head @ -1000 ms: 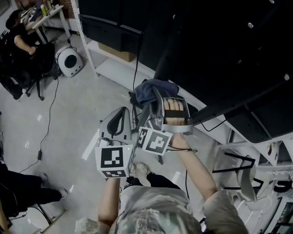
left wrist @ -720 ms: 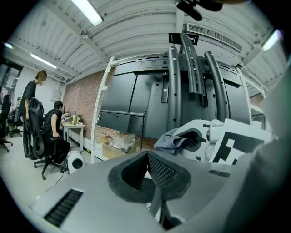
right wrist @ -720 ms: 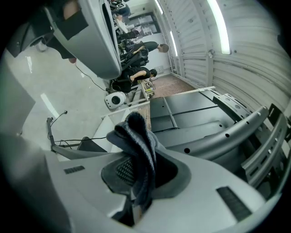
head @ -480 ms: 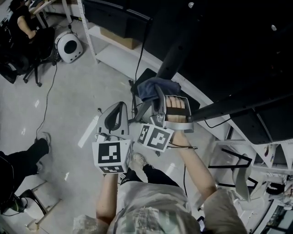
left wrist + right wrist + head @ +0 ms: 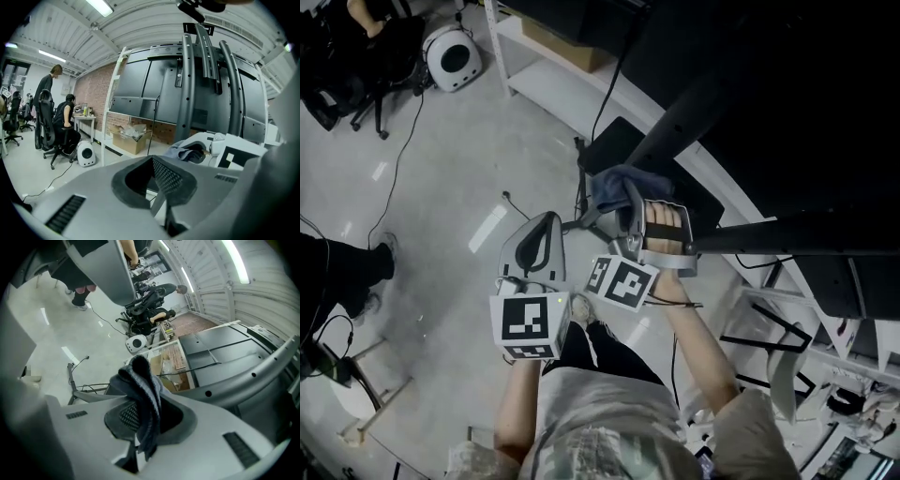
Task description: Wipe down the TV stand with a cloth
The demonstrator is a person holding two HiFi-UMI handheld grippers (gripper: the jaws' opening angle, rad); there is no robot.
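Blue-grey cloth (image 5: 143, 394) hangs bunched, pinched between the jaws of the right claw (image 5: 619, 197), which holds it near the dark slanting leg of the TV stand (image 5: 684, 120). Whether it touches cannot be told. Alongside, the left claw (image 5: 161, 183) is pressed together on nothing. This looks like the approach step. Next, the cloth must be pressed flat on the leg and swept along it.

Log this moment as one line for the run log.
right gripper: shut on cloth | left gripper: shut, empty | cloth by TV stand pole, contact unclear
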